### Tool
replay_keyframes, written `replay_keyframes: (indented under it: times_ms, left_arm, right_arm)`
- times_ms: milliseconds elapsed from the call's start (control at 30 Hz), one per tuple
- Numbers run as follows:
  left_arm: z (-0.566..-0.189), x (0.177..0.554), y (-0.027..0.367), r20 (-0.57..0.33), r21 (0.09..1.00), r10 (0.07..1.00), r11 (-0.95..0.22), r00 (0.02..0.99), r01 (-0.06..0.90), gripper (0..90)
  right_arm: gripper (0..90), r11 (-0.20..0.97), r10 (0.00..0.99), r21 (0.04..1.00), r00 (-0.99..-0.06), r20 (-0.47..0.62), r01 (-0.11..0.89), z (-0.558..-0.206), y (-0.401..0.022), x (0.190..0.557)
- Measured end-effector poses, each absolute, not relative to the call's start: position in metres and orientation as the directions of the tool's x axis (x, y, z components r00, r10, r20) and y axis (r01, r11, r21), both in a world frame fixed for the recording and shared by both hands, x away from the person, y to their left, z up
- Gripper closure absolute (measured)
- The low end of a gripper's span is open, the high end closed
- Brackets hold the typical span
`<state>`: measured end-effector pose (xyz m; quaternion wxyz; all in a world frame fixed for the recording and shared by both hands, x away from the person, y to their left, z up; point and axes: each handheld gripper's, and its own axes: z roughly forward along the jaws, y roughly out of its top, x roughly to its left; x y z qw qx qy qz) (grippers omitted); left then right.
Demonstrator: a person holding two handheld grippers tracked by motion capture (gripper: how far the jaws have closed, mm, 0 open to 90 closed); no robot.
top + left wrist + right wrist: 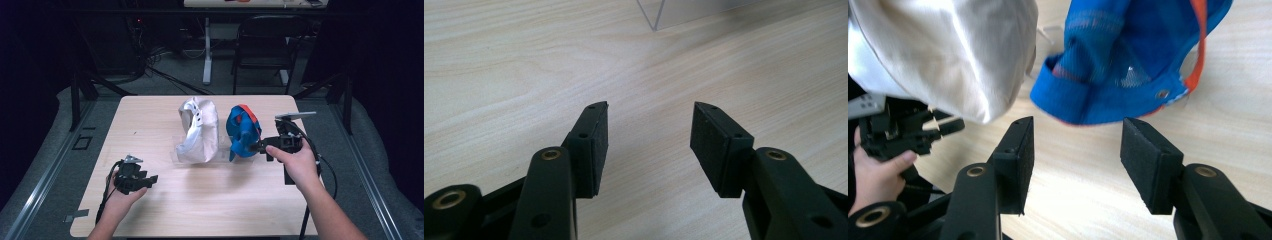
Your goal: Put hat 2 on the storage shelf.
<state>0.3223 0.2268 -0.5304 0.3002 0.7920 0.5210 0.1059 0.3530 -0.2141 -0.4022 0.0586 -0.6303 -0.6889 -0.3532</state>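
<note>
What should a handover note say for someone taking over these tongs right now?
Left tongs: open, empty, over the bare wooden table at its near left.
Right tongs: open, empty, just short of the blue cap, not gripping it.
Things: the blue cap with orange trim and the white cap stand side by side at mid-table on a clear holder.
Done: both caps appear set in place.
Left: probably only drawing the right tongs clear; what follows cannot be told.

Two caps, one white [199,129] and one blue [243,131].
</note>
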Motion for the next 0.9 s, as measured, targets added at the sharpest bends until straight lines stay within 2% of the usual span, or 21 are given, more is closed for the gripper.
replay_keyframes:
  times_ms: [300,900]
  left_arm:
    - [-0.53,0.322,0.228,-0.146,0.585,0.889,-0.275,0.433,0.763,49.5]
    - [-0.532,0.321,0.224,-0.14,0.58,0.889,-0.283,0.436,0.764,48.9]
  right_arm:
    - [48.0,-0.001,0.827,0.406,-0.227,0.514,0.914,-0.424,-0.21,0.332]
    - [47.9,0.055,0.858,0.46,-0.278,0.433,0.886,-0.456,-0.199,0.297]
